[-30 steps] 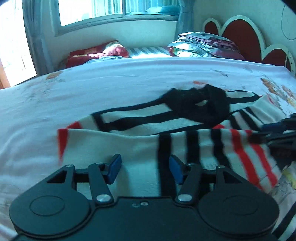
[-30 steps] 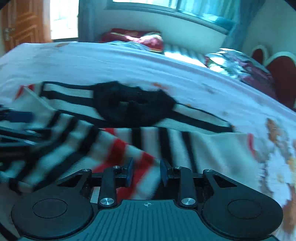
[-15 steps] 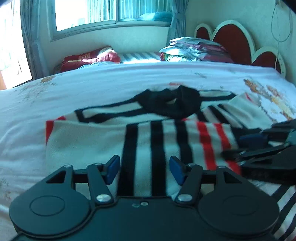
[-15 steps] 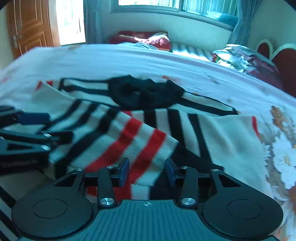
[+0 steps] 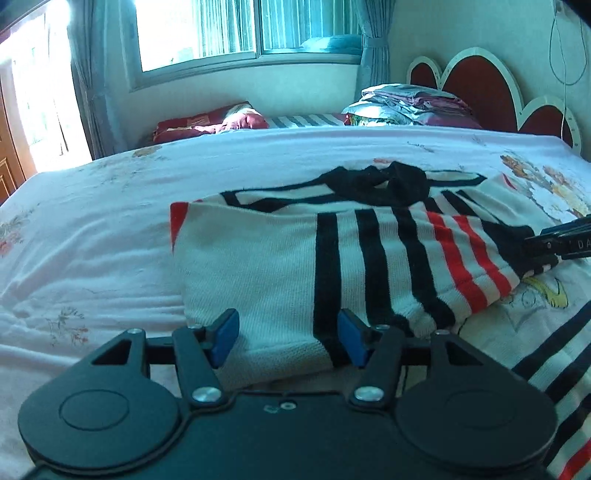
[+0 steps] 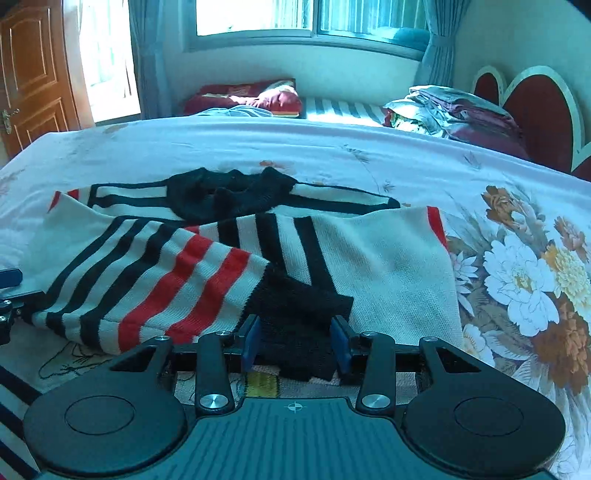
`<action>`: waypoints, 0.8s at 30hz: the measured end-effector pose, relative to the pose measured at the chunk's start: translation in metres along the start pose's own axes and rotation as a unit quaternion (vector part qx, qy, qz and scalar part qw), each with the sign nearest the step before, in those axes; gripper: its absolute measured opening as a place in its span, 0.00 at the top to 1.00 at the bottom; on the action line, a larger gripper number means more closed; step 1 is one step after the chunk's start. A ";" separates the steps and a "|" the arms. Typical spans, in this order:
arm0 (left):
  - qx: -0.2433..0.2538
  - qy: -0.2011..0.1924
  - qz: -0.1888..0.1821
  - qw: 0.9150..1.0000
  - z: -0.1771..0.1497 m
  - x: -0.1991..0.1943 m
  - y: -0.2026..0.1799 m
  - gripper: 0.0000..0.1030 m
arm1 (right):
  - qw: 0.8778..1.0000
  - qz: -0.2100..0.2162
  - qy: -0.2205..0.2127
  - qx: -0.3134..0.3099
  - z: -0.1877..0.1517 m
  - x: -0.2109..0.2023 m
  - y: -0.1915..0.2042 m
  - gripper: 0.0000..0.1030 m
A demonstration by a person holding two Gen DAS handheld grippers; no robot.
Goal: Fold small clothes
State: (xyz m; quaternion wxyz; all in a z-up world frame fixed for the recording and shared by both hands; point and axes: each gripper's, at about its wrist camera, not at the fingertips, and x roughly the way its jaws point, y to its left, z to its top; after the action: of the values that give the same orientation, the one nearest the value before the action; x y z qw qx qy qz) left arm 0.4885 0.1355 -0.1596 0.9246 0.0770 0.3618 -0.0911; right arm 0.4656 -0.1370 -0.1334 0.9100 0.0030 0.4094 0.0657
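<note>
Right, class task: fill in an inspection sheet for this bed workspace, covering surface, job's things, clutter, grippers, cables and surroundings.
Surface: flowered sheet, lightly creased.
Job's things: striped sweater lying flat, a sleeve folded across it, black cuff nearest.
Clutter: folded bedding and red pillow at the far edge.
Grippers: left gripper open over the sweater's hem; right gripper open, jaws have just been opening, cuff between them.
Cables: one cord hanging on the wall.
Surroundings: window, door, headboard.

sweater's (image 5: 258, 266) near hem behind left gripper (image 5: 288, 338) (hidden), headboard (image 5: 476, 86) cropped
</note>
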 end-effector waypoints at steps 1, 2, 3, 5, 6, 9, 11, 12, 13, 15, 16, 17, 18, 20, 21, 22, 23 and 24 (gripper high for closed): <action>0.011 0.007 0.001 1.000 -0.005 0.004 -0.001 0.42 | 1.000 -0.008 0.022 -0.002 -0.005 0.009 0.000 0.59; 0.015 0.001 0.001 1.000 -0.007 0.004 -0.001 0.41 | 1.000 -0.010 0.025 0.002 -0.010 0.015 -0.001 0.58; 0.014 0.002 0.000 1.000 -0.006 0.005 0.000 0.41 | 1.000 -0.008 0.020 0.011 -0.011 0.015 -0.003 0.58; 0.012 0.006 -0.001 1.000 -0.003 0.005 0.001 0.41 | 1.000 -0.012 0.025 0.012 -0.008 0.012 -0.003 0.58; 0.010 0.007 -0.001 1.000 -0.002 0.004 0.001 0.41 | 1.000 -0.014 0.023 0.013 -0.007 0.007 -0.002 0.58; 0.001 -0.002 0.001 1.000 -0.002 -0.011 0.004 0.38 | 0.999 -0.011 -0.005 0.032 -0.009 -0.018 -0.005 0.58; 0.002 -0.012 0.010 1.000 -0.010 -0.026 0.008 0.29 | 0.999 0.000 -0.014 0.053 -0.017 -0.039 -0.014 0.58; 0.004 -0.011 0.016 1.000 -0.014 -0.032 0.010 0.29 | 0.998 0.005 -0.018 0.059 -0.023 -0.049 -0.019 0.58; 0.006 -0.007 0.017 1.000 -0.020 -0.040 0.012 0.29 | 0.998 0.006 -0.015 0.066 -0.029 -0.057 -0.025 0.58; 0.003 0.000 0.019 1.000 -0.034 -0.053 0.019 0.29 | 0.997 0.012 -0.006 0.082 -0.043 -0.072 -0.040 0.58; -0.001 0.002 0.017 1.000 -0.043 -0.062 0.022 0.29 | 0.996 0.013 0.000 0.091 -0.051 -0.078 -0.048 0.58; -0.005 0.001 0.014 1.000 -0.051 -0.069 0.025 0.30 | 0.995 0.012 0.005 0.099 -0.058 -0.083 -0.055 0.58; -0.009 0.007 0.014 1.000 -0.061 -0.078 0.028 0.33 | 0.994 0.007 0.011 0.108 -0.066 -0.089 -0.064 0.58; -0.021 0.012 0.005 1.000 -0.079 -0.093 0.033 0.88 | 0.992 0.001 0.018 0.125 -0.080 -0.099 -0.079 0.58; -0.031 0.024 0.002 0.999 -0.086 -0.097 0.035 0.96 | 0.990 0.001 0.019 0.138 -0.090 -0.105 -0.088 0.58; -0.043 0.029 0.008 0.999 -0.094 -0.104 0.037 1.00 | 0.989 0.003 0.022 0.148 -0.097 -0.110 -0.095 0.58; -0.054 0.025 0.008 0.998 -0.101 -0.112 0.037 1.00 | 0.987 0.004 0.024 0.156 -0.104 -0.116 -0.102 0.58; -0.067 0.018 0.009 0.998 -0.107 -0.120 0.037 1.00 | 0.986 0.008 0.024 0.163 -0.111 -0.122 -0.107 0.58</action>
State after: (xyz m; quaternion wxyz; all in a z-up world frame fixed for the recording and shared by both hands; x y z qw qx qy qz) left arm 0.3401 0.2074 -0.1519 0.9219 0.0204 0.3828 -0.0567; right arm 0.3157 -0.2637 -0.1226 0.8869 0.1526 0.4361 0.0053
